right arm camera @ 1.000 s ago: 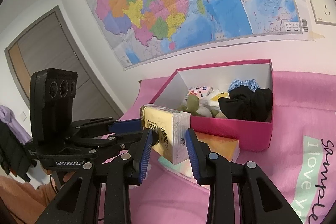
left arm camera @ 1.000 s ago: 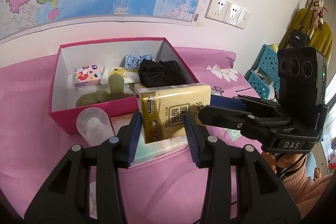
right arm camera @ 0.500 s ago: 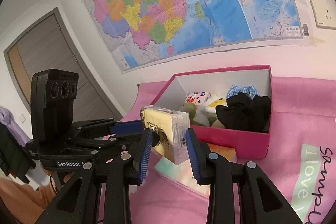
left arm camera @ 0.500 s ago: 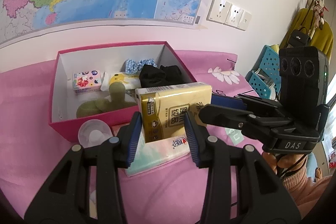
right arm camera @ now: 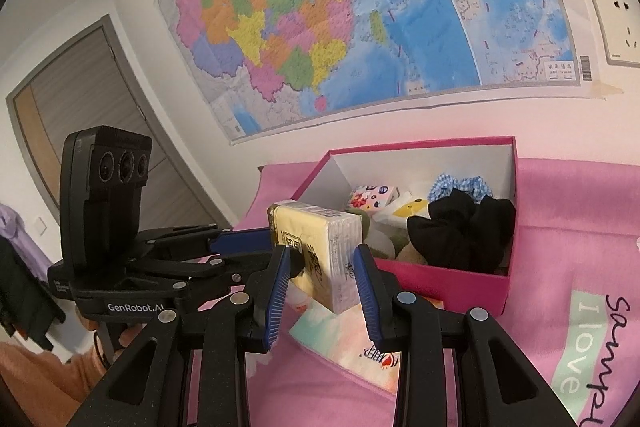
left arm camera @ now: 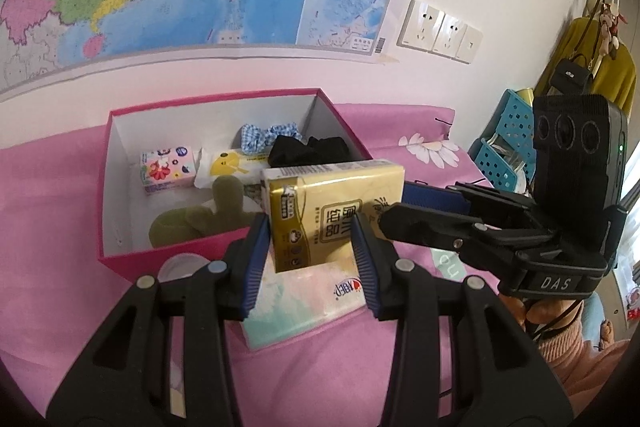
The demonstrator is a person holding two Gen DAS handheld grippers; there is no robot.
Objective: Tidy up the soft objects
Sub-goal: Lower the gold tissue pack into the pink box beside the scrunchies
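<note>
Gold tissue pack [left arm camera: 335, 211]: held in the air just in front of the pink box [left arm camera: 180, 255], above a pastel tissue pack [left arm camera: 308, 299] lying on the pink cloth [left arm camera: 60, 227]; left hand-held gripper [left arm camera: 310, 255] and right hand-held gripper [right arm camera: 322, 281] each have both fingers pressed against its sides, clamped on it from two directions. Box contents: black scrunchie [right arm camera: 460, 231], blue checked scrunchie [left arm camera: 266, 135], small patterned tissue pack [left arm camera: 168, 167], white packet with yellow face [left arm camera: 228, 165], olive soft toy [left arm camera: 200, 219]. Wall behind: map [right arm camera: 360, 15].
</note>
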